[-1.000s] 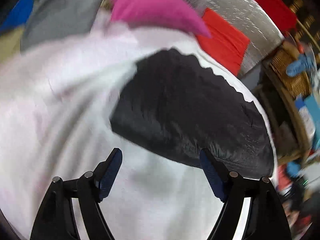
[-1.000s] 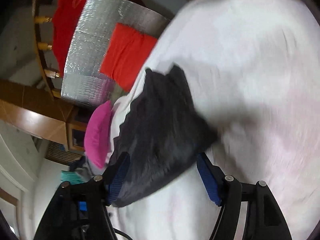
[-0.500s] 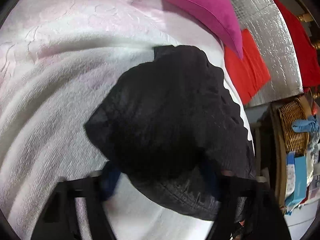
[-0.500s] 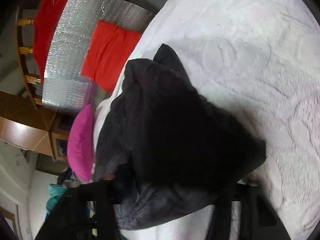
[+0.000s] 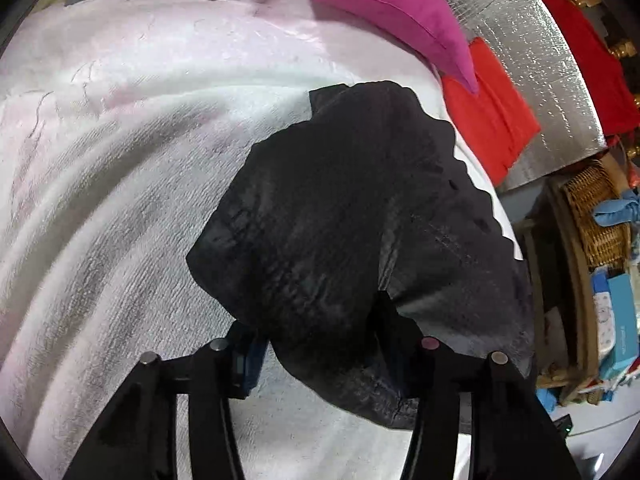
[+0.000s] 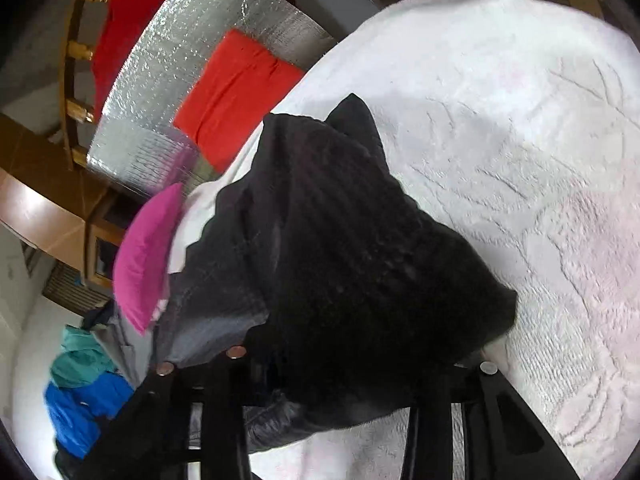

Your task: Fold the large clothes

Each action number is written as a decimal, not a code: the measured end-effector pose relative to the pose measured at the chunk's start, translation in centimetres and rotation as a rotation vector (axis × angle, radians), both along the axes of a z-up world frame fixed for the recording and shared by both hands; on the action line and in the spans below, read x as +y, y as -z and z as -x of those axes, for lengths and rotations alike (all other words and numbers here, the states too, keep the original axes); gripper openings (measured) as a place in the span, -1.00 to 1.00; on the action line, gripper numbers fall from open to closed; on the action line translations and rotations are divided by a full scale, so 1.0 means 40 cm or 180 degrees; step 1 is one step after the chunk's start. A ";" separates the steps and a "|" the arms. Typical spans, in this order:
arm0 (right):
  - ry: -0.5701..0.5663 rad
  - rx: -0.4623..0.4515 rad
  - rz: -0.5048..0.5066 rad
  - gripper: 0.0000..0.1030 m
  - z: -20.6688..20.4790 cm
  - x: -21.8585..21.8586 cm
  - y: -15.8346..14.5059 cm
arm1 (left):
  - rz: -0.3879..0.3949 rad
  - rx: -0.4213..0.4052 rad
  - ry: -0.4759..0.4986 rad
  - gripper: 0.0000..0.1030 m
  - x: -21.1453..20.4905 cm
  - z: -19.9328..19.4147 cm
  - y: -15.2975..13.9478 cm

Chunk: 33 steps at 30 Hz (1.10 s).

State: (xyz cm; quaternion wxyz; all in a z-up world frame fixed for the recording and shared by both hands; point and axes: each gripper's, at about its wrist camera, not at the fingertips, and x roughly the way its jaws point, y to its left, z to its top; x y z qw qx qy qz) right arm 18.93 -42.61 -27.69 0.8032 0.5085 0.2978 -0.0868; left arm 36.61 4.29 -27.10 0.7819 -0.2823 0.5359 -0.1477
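Both claws at the near edge of a black garment on the bed

The black garment (image 5: 360, 232) lies bunched on the white textured bedspread (image 5: 120, 200), running away from both claws toward the pink pillow (image 5: 384, 12) and the folded red cloth (image 5: 488, 116). Its near hem drapes over the left claw (image 5: 320, 356), whose jaws stand about half apart with cloth bunched between them; they look closed on that fold. In the right view the same cloth (image 6: 360, 264) buries the right claw (image 6: 344, 376); its jaws are opening a little with fabric between them, though I cannot tell whether the pads press on it. Neither hand looks nearer, so I'd judge the next fold turns on carrying this near edge away toward the far edge.
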 end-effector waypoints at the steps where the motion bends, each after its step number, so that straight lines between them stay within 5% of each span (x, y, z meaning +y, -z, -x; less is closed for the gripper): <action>1: -0.0001 -0.0003 -0.0069 -0.05 0.005 -0.005 0.001 | 0.0026 0.0072 -0.0002 0.22 0.008 0.002 -0.004; 5: 0.0044 -0.0200 -0.0367 0.44 0.058 0.012 0.003 | 0.0261 0.0230 -0.0147 0.37 0.028 0.041 -0.005; 14: -0.0312 -0.0140 -0.0439 0.45 -0.058 0.176 0.020 | 0.0590 0.0404 0.0385 0.42 -0.185 0.127 -0.009; 16: -0.0315 -0.0088 -0.0168 0.22 -0.068 0.199 0.002 | 0.0571 0.0395 0.0354 0.40 -0.212 0.120 -0.010; 17: -0.0283 -0.0092 -0.0010 -0.13 -0.066 0.205 -0.016 | 0.0539 0.0348 0.0336 0.34 -0.213 0.128 -0.021; 18: -0.0283 -0.0165 0.0106 -0.26 -0.062 0.207 -0.037 | 0.0479 0.0230 0.0323 0.08 -0.214 0.133 -0.041; 21: -0.0291 -0.0236 0.0432 -0.37 -0.062 0.219 -0.077 | 0.0192 -0.0029 0.0442 -0.17 -0.245 0.137 -0.082; 26: -0.0365 0.0097 0.0339 -0.36 -0.087 0.226 -0.001 | -0.0003 0.0294 0.0508 -0.19 -0.262 0.136 -0.021; 29: -0.0396 0.0013 -0.0126 -0.31 -0.058 0.179 0.008 | 0.0072 0.0322 0.0564 -0.09 -0.236 0.144 -0.039; 31: -0.0416 0.0037 -0.0324 -0.20 -0.034 0.140 0.007 | 0.0059 0.0344 0.0624 0.17 -0.193 0.151 -0.058; 33: -0.0328 -0.0026 -0.0401 0.21 0.007 0.099 0.003 | 0.0082 0.0297 0.0443 0.26 -0.109 0.150 -0.084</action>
